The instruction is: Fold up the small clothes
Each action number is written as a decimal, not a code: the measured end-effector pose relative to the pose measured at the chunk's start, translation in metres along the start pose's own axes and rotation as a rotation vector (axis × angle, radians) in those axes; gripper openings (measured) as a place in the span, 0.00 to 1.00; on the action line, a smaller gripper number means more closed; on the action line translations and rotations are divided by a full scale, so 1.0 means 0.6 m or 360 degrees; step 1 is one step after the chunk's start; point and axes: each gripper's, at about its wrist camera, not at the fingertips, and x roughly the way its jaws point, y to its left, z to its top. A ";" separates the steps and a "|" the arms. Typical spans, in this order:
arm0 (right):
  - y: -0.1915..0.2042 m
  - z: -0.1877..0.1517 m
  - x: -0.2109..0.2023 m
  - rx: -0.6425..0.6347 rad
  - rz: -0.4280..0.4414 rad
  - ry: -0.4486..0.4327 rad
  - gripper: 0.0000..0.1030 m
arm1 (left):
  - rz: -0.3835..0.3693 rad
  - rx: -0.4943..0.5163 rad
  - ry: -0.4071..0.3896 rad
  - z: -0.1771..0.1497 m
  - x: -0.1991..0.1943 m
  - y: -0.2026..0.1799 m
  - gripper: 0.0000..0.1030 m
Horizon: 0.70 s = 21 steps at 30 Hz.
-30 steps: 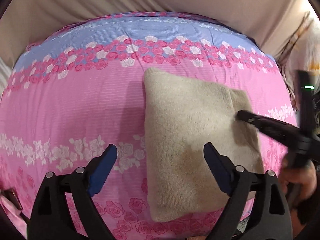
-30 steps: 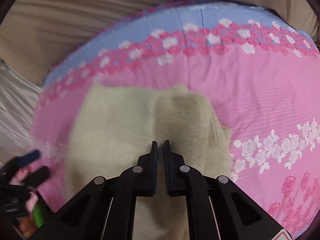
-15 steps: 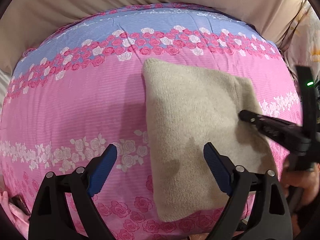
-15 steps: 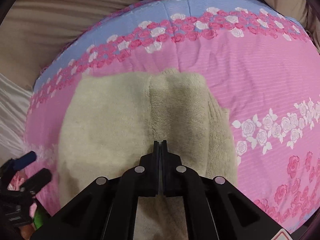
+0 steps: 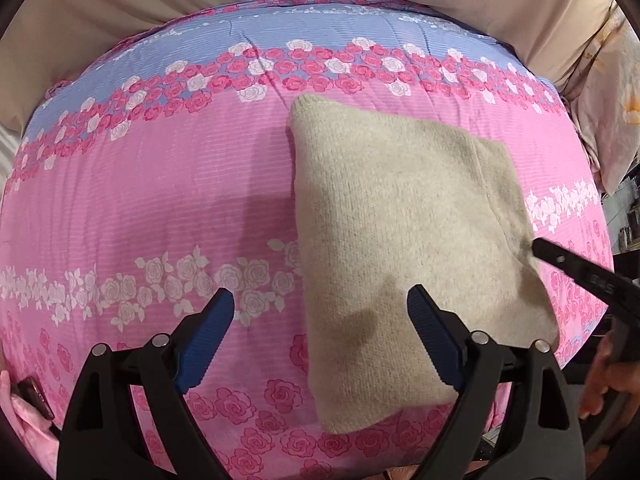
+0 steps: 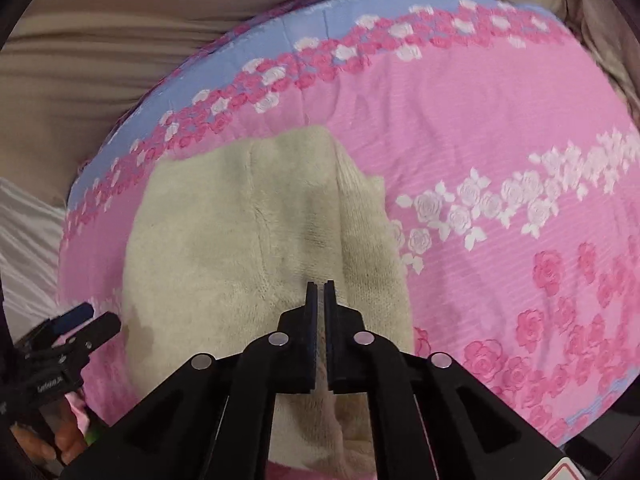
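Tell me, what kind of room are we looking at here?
Most likely a bedroom. A pink and blue rose-print bedspread covers what looks like a bed, a folded beige knit garment lies on it, and plain tan bedding sits behind.

Right gripper (image 6: 320, 292) sits low over the folded beige knit garment (image 6: 240, 248), fingers nearly closed with just a thin slit between them and nothing pinched. Garment's lying on a pink rose-print sheet (image 6: 500, 140). Left gripper (image 6: 80, 326) pokes in at the lower left edge.
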 end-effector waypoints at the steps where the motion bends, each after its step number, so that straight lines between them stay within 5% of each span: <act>1: 0.010 -0.004 -0.004 -0.0061 -0.0036 -0.0007 0.12 | -0.0007 -0.0012 0.0015 -0.003 0.004 0.001 0.84; 3: 0.016 -0.017 0.031 -0.0145 -0.0087 0.0081 0.24 | -0.0022 -0.0031 0.0049 -0.007 0.012 0.003 0.83; 6: -0.001 -0.028 0.054 -0.0058 -0.0047 0.0106 0.26 | -0.0036 -0.0061 0.0081 -0.013 0.017 0.006 0.84; 8: -0.003 -0.021 0.023 -0.0009 -0.0023 0.0071 0.45 | -0.0089 -0.0084 0.0052 -0.016 0.010 0.013 0.84; 11: -0.016 -0.019 -0.028 0.0013 0.0051 -0.0035 0.74 | -0.0345 -0.0245 0.0060 -0.023 0.013 0.043 0.85; 13: -0.033 -0.021 -0.042 0.0019 0.0093 -0.0063 0.82 | -0.0508 -0.0398 0.0098 -0.031 0.025 0.068 0.85; 17: -0.080 -0.022 0.006 0.0121 0.0240 0.0071 0.83 | -0.0675 -0.0546 0.0149 -0.035 0.059 0.088 0.86; 21: -0.117 -0.029 0.078 0.0291 0.0416 0.0205 0.83 | -0.0682 -0.0492 0.0187 -0.025 0.105 0.072 0.86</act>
